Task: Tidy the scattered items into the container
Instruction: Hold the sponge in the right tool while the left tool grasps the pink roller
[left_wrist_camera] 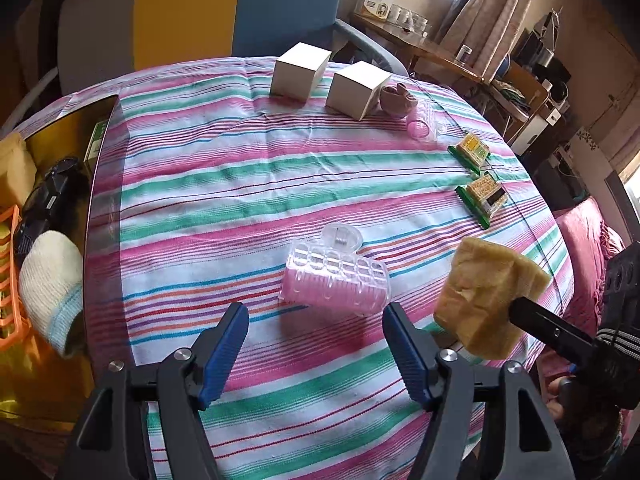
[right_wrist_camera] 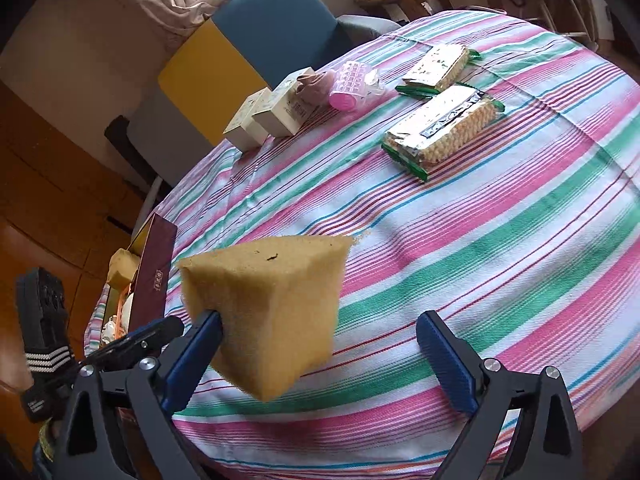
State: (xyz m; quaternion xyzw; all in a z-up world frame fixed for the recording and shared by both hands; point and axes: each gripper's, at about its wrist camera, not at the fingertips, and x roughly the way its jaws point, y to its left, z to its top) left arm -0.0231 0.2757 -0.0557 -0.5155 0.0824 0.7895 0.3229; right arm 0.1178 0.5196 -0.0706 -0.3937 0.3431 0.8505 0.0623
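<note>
A pink hair roller in a clear clip [left_wrist_camera: 335, 276] lies on the striped cloth just ahead of my left gripper [left_wrist_camera: 314, 334], which is open with nothing between its fingers. A tan sponge block [right_wrist_camera: 272, 304] hangs above the table in front of my right gripper [right_wrist_camera: 320, 330]. It rests against the left finger [right_wrist_camera: 196, 346]; the right finger [right_wrist_camera: 446, 362] stands well apart from it, so the jaws are open. In the left wrist view the sponge [left_wrist_camera: 488, 296] sits at the tip of a right-gripper finger [left_wrist_camera: 540, 326]. The container [left_wrist_camera: 102, 152], a dark box with a gold inside, stands at the table's left edge.
Inside the box lie a white sock [left_wrist_camera: 50, 280], a black item [left_wrist_camera: 48, 196] and an orange basket [left_wrist_camera: 8, 280]. Two white boxes [left_wrist_camera: 300, 70] [left_wrist_camera: 358, 88], a brown item [left_wrist_camera: 396, 100], a second pink roller [left_wrist_camera: 420, 124] and two biscuit packets [right_wrist_camera: 440, 128] [right_wrist_camera: 436, 66] sit at the far side.
</note>
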